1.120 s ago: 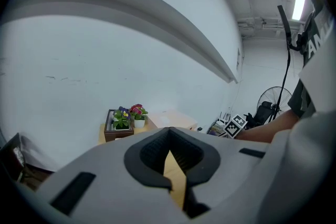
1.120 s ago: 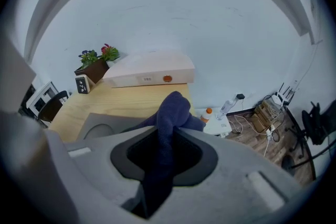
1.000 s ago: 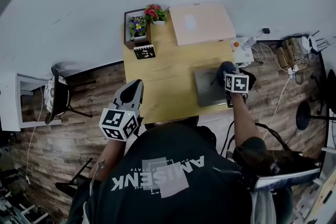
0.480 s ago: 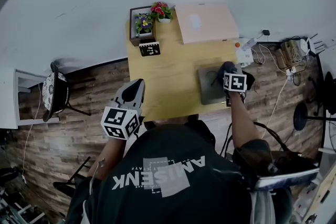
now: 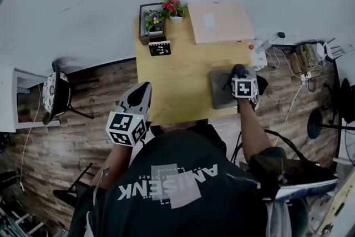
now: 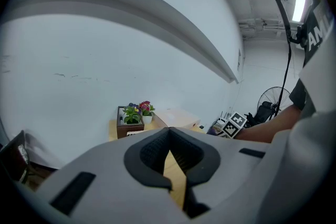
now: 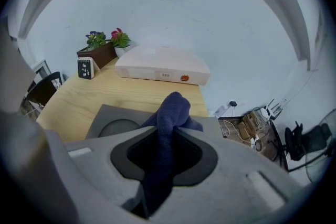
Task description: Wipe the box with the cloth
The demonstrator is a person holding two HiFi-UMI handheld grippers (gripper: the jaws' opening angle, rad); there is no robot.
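Observation:
A flat pale box [image 5: 221,21] lies at the far end of the wooden table [image 5: 177,80]; in the right gripper view the box [image 7: 163,68] sits beyond my jaws. My right gripper [image 5: 240,75] is shut on a dark blue cloth [image 7: 170,113], which bunches up out of the jaws. It hovers over a grey flat pad [image 5: 222,91] near the table's right edge, well short of the box. My left gripper [image 5: 138,96] hangs off the table's front left corner, shut with nothing in it [image 6: 169,134].
A wooden planter with flowers [image 5: 158,18] and a small black clock [image 5: 160,48] stand at the far left of the table. A small white item with an orange dot [image 5: 256,53] sits at the right edge. A chair [image 5: 55,98] stands on the floor left, cables [image 5: 302,58] right.
The right gripper with the cloth has edged slightly left over the grey pad. The left gripper has stayed where it was.

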